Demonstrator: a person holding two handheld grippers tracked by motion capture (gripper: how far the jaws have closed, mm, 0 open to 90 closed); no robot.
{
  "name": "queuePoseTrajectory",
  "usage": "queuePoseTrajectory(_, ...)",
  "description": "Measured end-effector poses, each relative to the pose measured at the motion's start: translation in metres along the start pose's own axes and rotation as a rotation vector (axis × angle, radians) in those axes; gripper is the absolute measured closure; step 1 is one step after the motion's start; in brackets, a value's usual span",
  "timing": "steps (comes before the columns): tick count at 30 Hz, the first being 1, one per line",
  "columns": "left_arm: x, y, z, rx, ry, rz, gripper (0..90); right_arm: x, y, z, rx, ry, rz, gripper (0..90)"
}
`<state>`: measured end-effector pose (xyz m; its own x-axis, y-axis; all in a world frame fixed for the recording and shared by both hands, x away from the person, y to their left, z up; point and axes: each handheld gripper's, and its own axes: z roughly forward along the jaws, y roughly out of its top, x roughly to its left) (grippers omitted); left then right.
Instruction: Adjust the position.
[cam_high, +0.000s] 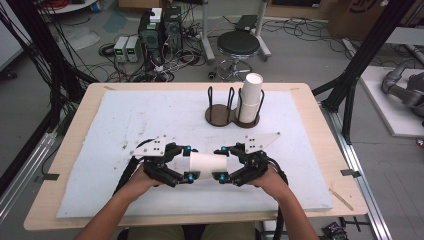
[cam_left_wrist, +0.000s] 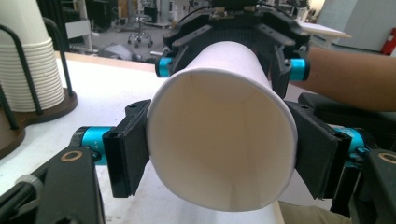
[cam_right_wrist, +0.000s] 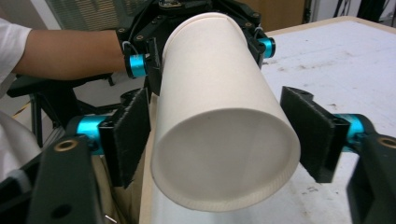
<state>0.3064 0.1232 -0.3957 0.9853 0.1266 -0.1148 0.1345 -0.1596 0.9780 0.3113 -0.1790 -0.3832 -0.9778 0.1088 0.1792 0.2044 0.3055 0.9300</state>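
A white paper cup (cam_high: 208, 163) is lying sideways between both grippers, above the white foam mat (cam_high: 125, 120) on the wooden table (cam_high: 320, 145). The left gripper (cam_high: 189, 162) is pinching its open end; the right gripper (cam_high: 221, 163) is standing spread around its base. A stool (cam_high: 238, 45) and cables are sitting on the grey floor behind.

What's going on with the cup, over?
Left tongs clamped on paper cup rim end. Right tongs straddle its base, one pad apart. Cup holder stands behind, nothing blocking.

**Workshop floor behind the table**

A grey concrete floor (cam_high: 300, 55) carries tangled cables (cam_high: 165, 70), a round black stool (cam_high: 238, 45) and stacked electronics boxes (cam_high: 150, 35). Black frame posts (cam_high: 367, 47) flank the wooden table (cam_high: 70, 145); cardboard (cam_high: 357, 15) stands behind.
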Motion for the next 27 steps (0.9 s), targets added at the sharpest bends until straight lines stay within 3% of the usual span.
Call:
queuePoseTrajectory(2,0.0,0.003,-0.001,0.03,0.012,0.007,27.8,0.0,0.001,-0.002,-0.001,-0.027,0.016,20.0)
queuePoseTrajectory(8,0.001,0.019,-0.004,0.138,0.043,0.034,27.9,0.002,0.011,-0.008,0.051,-0.086,-0.02,20.0)
queuePoseTrajectory(14,0.002,0.034,-0.002,0.224,0.065,0.052,27.8,0.004,0.024,-0.003,0.16,-0.135,-0.074,20.0)
queuePoseTrajectory(19,0.004,0.044,0.0,0.307,0.069,0.064,27.9,0.004,0.032,0.002,0.242,-0.156,-0.13,20.0)
queuePoseTrajectory(27,0.007,0.053,0.003,0.4,0.058,0.079,28.1,0.002,0.037,0.011,0.321,-0.158,-0.158,20.0)
